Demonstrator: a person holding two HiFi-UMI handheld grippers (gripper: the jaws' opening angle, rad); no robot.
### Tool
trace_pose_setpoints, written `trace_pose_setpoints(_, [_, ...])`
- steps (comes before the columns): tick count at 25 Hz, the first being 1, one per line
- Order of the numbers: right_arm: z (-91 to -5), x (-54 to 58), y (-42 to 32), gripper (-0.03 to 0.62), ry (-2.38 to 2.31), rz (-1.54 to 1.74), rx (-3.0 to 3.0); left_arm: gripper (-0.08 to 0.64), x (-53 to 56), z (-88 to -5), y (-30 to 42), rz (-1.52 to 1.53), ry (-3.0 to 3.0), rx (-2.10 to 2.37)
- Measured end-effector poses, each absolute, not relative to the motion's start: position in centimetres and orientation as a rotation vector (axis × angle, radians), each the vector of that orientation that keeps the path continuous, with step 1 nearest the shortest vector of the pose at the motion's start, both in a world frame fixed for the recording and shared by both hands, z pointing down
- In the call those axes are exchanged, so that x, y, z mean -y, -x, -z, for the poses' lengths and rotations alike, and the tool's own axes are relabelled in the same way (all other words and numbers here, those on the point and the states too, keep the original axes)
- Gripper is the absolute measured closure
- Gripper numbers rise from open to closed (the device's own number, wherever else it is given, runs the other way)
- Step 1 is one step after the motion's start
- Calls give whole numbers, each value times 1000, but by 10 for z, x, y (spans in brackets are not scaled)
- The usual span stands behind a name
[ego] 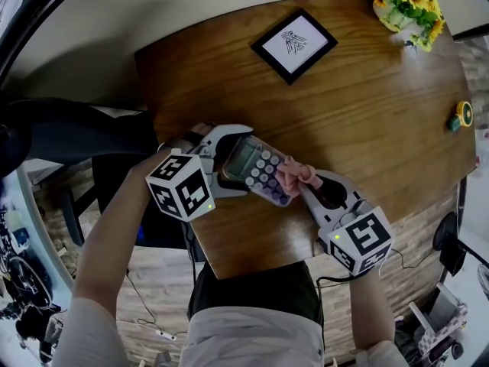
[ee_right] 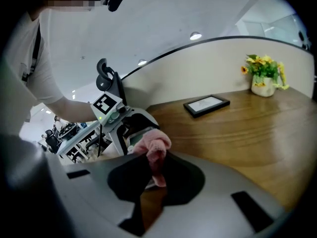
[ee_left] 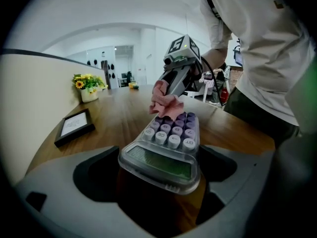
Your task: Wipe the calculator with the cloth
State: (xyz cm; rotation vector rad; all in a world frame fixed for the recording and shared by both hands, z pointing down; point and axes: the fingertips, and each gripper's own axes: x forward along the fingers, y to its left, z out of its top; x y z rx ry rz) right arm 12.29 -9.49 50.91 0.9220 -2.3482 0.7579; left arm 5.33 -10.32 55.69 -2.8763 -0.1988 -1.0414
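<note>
A calculator (ego: 256,170) with purple and white keys lies on the wooden table (ego: 367,128). Its display end (ee_left: 158,162) sits between the jaws of my left gripper (ego: 238,160), which stand wide with a gap on each side, so that gripper is open. My right gripper (ego: 302,188) is shut on a pink cloth (ego: 292,176). The bunched cloth (ee_left: 166,103) rests on the far rows of keys. In the right gripper view the cloth (ee_right: 152,148) hangs pinched between the jaws, with the left gripper (ee_right: 130,128) just behind it.
A black picture frame (ego: 294,44) lies at the back of the table. A pot of sunflowers (ego: 411,6) stands at the far right corner, and a small yellow and green object (ego: 461,115) sits by the right edge. The table's near edge is just below both grippers.
</note>
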Motion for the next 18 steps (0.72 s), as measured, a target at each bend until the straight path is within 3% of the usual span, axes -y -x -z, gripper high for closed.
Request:
trace_pose_setpoints(10, [-487,139,-75,543,-868,-691,2454,72,103,-557,-54,1049,2880,214])
trace_pose_setpoints(18, [-522,142,-42,548,-750,-506,2300,72,103,-556,-54,1034,2878,208])
